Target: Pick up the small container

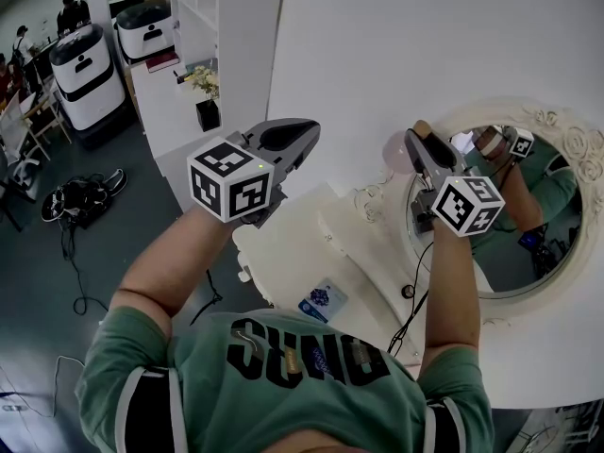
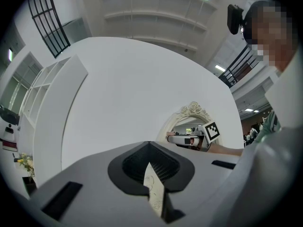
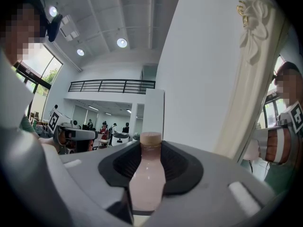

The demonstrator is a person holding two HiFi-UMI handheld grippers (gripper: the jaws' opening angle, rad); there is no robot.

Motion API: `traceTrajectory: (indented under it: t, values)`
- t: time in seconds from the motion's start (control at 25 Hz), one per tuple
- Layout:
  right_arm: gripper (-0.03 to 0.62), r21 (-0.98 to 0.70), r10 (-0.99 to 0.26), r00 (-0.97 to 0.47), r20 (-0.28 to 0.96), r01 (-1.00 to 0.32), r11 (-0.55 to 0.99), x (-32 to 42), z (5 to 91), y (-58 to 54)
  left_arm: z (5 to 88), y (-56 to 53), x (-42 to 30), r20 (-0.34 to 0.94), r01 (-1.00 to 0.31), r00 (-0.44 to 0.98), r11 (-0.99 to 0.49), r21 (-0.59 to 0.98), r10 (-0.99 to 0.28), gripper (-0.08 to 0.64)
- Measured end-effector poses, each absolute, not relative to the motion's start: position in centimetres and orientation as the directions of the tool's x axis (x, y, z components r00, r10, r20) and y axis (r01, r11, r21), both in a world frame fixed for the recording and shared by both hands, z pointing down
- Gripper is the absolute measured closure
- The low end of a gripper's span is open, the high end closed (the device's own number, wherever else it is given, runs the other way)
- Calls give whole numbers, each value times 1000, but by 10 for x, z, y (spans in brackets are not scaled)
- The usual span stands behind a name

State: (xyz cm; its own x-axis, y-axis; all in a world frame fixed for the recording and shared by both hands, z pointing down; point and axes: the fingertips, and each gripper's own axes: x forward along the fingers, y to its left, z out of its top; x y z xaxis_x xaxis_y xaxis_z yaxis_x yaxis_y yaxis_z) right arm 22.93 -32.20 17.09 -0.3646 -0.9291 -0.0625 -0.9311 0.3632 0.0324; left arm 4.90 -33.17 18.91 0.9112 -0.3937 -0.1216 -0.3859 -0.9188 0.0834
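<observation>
Right gripper [image 3: 151, 148]: I am gripping the small container [image 3: 147, 178], a pale pink bottle with a beige cap. The pads are clamping its body and the cap is showing at the tips. I am holding it lifted, near the mirror [image 1: 559, 125] on the right, so the pick-up looks done. Left gripper [image 2: 149, 148]: I am holding it at the left with jaws together, apparently idle and clear of the bottle.

Large black letters, seemingly "SUNO", on the green shirt [image 1: 283, 385]; remainder unreadable.
</observation>
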Motion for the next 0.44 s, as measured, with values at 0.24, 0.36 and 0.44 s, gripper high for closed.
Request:
traceTrajectory:
  t: [0.24, 0.36, 0.44]
  values:
    - [456, 39, -927, -369, -66, -929, 367, 226, 170, -320, 189, -330, 47, -123, -385, 911, -919, 83, -393, 558]
    - [456, 38, -926, -371, -64, -929, 369, 225, 169, -321, 188, -331, 47, -124, -384, 912, -920, 82, -392, 558]
    - [456, 37, -926, -372, -63, -928, 370, 224, 170, -322, 188, -331, 48, -123, -383, 912, -920, 82, -391, 558]
